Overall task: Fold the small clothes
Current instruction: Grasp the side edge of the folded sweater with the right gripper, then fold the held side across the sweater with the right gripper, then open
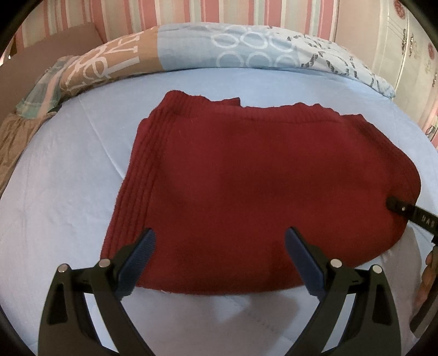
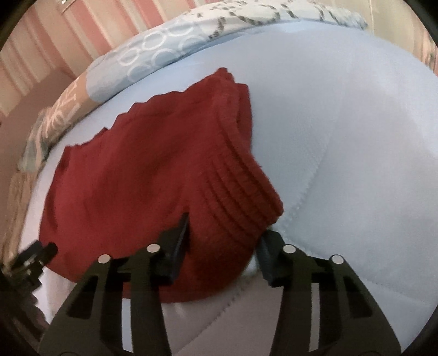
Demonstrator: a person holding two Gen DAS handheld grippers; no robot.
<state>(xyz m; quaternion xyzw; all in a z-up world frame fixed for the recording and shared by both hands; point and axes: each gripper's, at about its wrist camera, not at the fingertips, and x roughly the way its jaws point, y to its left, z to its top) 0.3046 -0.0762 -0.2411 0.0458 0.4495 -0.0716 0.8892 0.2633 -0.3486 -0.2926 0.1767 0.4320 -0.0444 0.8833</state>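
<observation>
A bed takes up most of the room in sight, its pale blue sheet [image 1: 68,191] smooth and lightly seamed. Beyond the grippers a patterned duvet [image 1: 246,52] lies rolled along the far edge of the bed, and behind that the wall [image 1: 219,11] runs in pink and cream stripes.

One garment lies on the sheet: a dark red knitted sweater [image 1: 246,178], folded flat, ribbed along its edges. There are two grippers. The left gripper [image 1: 220,241] hangs over the near edge of the sweater, its blue-padded fingers spread wide with nothing between them. The right gripper [image 2: 223,232] has the ribbed corner of the sweater between its fingers; the jaws are partly closed, though I cannot tell whether the pads press the knit.

The left wrist view alone shows the whole folded sweater, with one right fingertip lying on its right edge. The right wrist view alone shows the sweater's ribbed cuff bunched up just ahead of the jaws, with the left gripper in its left corner.
</observation>
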